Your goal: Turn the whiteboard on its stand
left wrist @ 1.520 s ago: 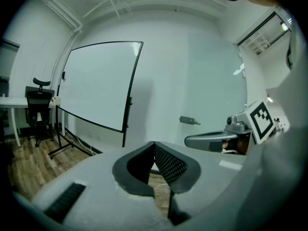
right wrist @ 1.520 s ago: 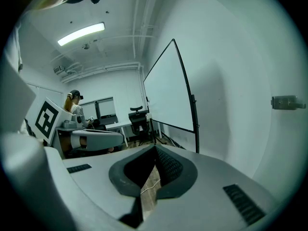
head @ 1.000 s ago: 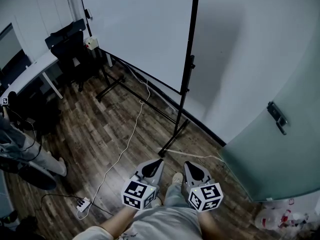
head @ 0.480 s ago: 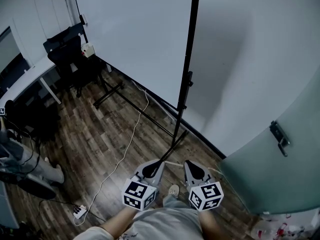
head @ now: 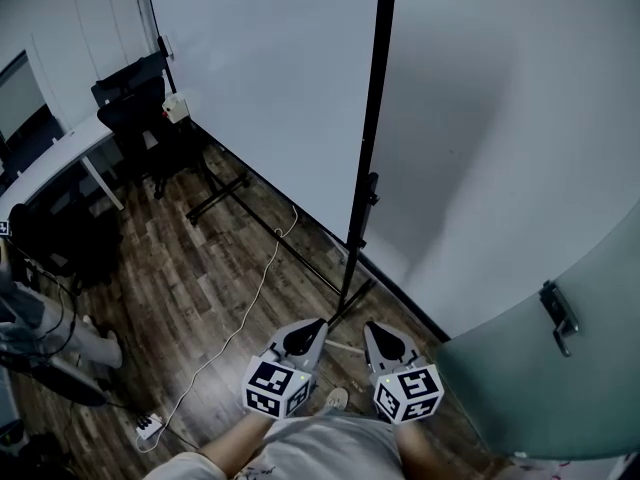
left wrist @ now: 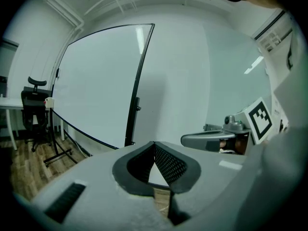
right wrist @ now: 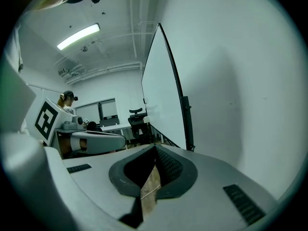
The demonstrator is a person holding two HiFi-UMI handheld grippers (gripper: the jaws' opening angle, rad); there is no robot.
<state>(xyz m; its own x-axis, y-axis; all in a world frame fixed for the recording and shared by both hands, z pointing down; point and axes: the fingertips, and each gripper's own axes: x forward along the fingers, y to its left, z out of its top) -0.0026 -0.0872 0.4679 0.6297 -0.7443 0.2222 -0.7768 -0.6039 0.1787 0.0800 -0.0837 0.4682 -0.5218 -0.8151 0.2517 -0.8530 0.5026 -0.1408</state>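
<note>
Ahead of us the whiteboard (head: pixel 270 78) fills most of the head view. It stands upright on its stand, close in front of the pale wall (head: pixel 500 138), and its near edge faces us. The wooden floor (head: pixel 190 278) spreads below it. A frosted door (head: pixel 560 388) with a metal handle (head: pixel 557 318) closes off the right side. At the far left we see a white desk (head: pixel 55 158) and a black office chair (head: pixel 135 93) just beside the board's far end.

The stand's black upright post (head: pixel 366 158) runs down the board's near edge to a foot (head: pixel 345 303) on the floor. A white cable (head: pixel 250 298) trails across the planks to a power strip (head: pixel 148 427).

We hold both tools low and side by side, well apart from the board. The left gripper (head: pixel 312 328) points toward the foot of the stand; its jaws meet at the tips with nothing between them. The right gripper (head: pixel 374 331), just beside it, likewise has its jaws pressed together and carries nothing. In each gripper view the post rises above the joined tips.
</note>
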